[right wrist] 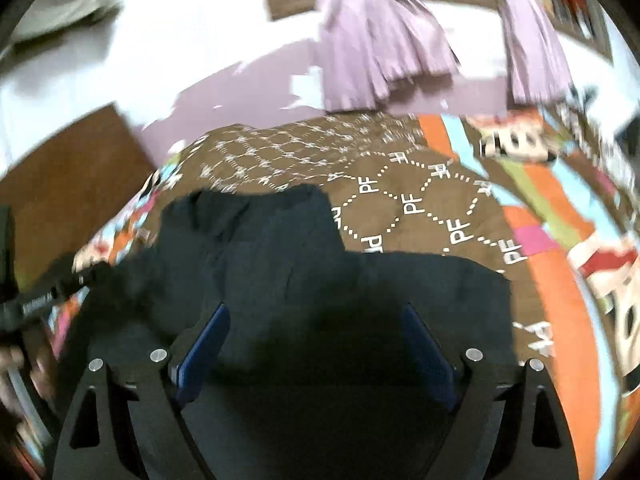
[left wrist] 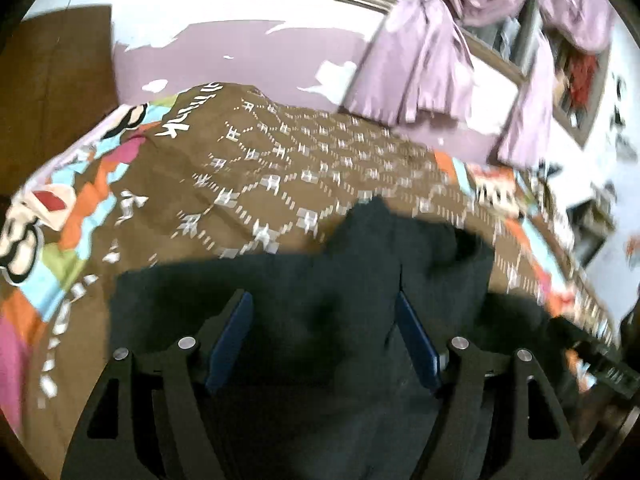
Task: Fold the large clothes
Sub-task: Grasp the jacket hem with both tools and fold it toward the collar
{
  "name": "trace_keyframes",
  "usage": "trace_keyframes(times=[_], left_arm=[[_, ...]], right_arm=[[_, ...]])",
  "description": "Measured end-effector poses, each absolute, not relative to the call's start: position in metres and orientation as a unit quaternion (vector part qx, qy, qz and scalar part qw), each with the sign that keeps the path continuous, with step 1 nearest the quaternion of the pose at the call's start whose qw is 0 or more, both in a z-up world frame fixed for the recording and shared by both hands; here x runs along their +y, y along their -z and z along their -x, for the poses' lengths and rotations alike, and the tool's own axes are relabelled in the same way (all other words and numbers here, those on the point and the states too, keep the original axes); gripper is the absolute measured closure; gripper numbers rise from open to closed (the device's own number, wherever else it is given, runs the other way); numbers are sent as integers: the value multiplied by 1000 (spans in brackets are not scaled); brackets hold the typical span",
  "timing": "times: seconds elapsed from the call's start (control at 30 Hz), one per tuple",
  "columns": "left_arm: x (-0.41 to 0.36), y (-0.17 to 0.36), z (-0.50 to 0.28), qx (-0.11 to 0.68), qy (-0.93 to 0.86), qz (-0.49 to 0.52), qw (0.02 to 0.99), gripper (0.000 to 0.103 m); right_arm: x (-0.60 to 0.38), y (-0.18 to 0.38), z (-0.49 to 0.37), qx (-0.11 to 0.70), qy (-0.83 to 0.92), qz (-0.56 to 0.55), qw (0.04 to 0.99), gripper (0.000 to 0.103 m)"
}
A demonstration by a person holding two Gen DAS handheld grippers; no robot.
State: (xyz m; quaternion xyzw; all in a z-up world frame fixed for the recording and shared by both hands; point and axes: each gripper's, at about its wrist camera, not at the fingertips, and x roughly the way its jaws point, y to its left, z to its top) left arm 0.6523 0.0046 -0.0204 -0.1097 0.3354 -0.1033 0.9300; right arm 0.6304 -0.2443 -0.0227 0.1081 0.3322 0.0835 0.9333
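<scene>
Dark navy fabric identifies the task item: a large garment (left wrist: pixel 304 280) lies spread on a bed, on top of a brown bedspread (left wrist: pixel 280 160) printed with a white lattice and letter pattern. A multicoloured cartoon border (left wrist: pixel 60 216) runs along the bedspread's edge.

Left hand-held gripper (left wrist: pixel 322 332): the jaws stand apart, blue pads facing each other. The garment lies below and beyond them; no fabric sits pinched between the pads. The left pad (left wrist: pixel 230 340) and the right pad are both clear of the cloth as far as the blurred view allows.

Right hand-held gripper (right wrist: pixel 316 344): the jaws stand wide apart, with nothing clamped between them. The garment (right wrist: pixel 280 256) fills the area ahead of the fingers, and a raised hump of it extends toward the far side of the bed.

Background: lilac curtains (right wrist: pixel 380 40) hang against a pale wall behind the bed. A brown wooden panel (left wrist: pixel 56 68) stands at the left. In the right wrist view, a dark rod-like object (right wrist: pixel 44 296) shows at the left edge; its identity cannot be determined.
</scene>
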Motion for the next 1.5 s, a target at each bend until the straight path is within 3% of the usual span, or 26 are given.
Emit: trace_keyframes(times=[0.23,0.27,0.3,0.33,0.37,0.43,0.47,0.57,0.87,1.03,1.3,1.5], left_arm=[[-13,23,-712,337,83,58,936,36],[-13,29,-716,341,85,60,934,44],[-12,38,-718,350,93,69,929,68],[-8,48,-722,368,118,92,918,84],[-4,53,-724,380,137,114,908,92],[-1,50,-721,369,145,115,911,93],[1,49,-717,365,150,110,912,94],[5,42,-697,351,158,93,918,97],[17,18,-623,346,175,57,920,99],[12,22,-565,382,166,31,908,100],[-9,78,-533,410,156,-7,899,101],[-6,113,-532,393,153,13,907,101]], right_arm=[[-239,34,-710,336,-47,-160,927,19],[-237,37,-715,339,-43,-161,926,28],[-234,41,-719,343,-46,-164,924,32],[-230,45,-725,350,-52,-164,921,44],[-227,46,-728,353,-60,-164,919,60],[-225,44,-724,344,-61,-157,924,68],[-225,43,-721,338,-60,-154,927,78],[-234,39,-706,327,-76,-175,926,90],[-260,24,-614,309,-136,-164,927,96],[-260,26,-566,331,-158,-144,919,98],[-268,70,-545,391,-150,-109,902,99],[-265,79,-542,369,-156,-91,912,99]])
